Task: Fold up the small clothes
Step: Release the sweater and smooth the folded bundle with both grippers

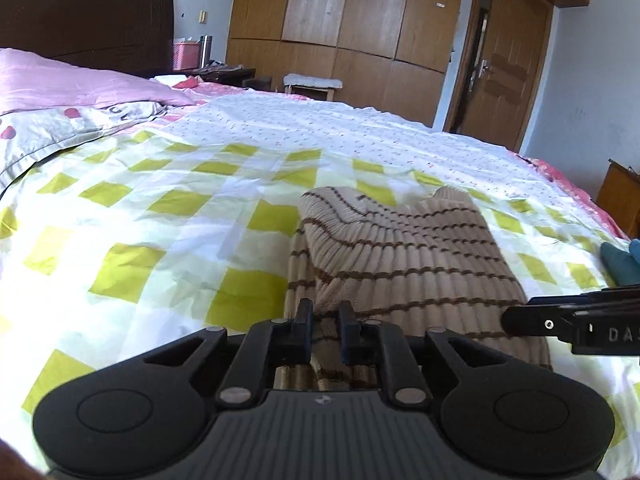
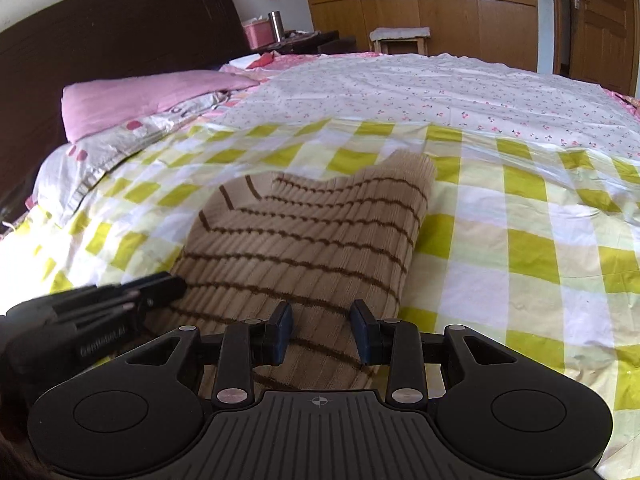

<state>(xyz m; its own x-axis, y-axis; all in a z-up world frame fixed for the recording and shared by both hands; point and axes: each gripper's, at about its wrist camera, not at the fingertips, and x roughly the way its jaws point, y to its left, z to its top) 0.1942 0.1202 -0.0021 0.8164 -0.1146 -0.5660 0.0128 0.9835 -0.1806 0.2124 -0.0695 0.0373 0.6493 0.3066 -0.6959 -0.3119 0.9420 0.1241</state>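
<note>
Your left tongs (image 1: 325, 330) sit with their jaws narrow, pinching a raised fold at the near edge of the beige knit garment (image 1: 400, 256) with thin brown stripes. Your right tongs (image 2: 322, 332) stand wider, the pads either side of the same garment (image 2: 304, 232) at its near right edge; the cloth runs between them, but you cannot tell from this view whether they grip it. The garment lies on the bed (image 1: 140, 216), on the yellow-green checked cover, its far end lifted in a wavy ridge.

The left wrist view alone shows you something teal (image 1: 620, 264) lying on the cover at the far right, and a low brown piece of furniture (image 1: 618, 196) past the bed's edge. It also catches the other tongs coming in from the right, with the white letters "DA" on their side, cut off by the frame. The right wrist view shows the left tongs low on the left, touching the garment's left edge; the lettering on them is too blurred to read.

In both views a pink basket (image 2: 259, 35) stands on the bedside stand beside a metal flask (image 2: 276, 24); its contents are hidden. Further right come the wooden wardrobe (image 1: 352, 20), a small stool (image 1: 313, 85) and the door (image 1: 504, 64).
</note>
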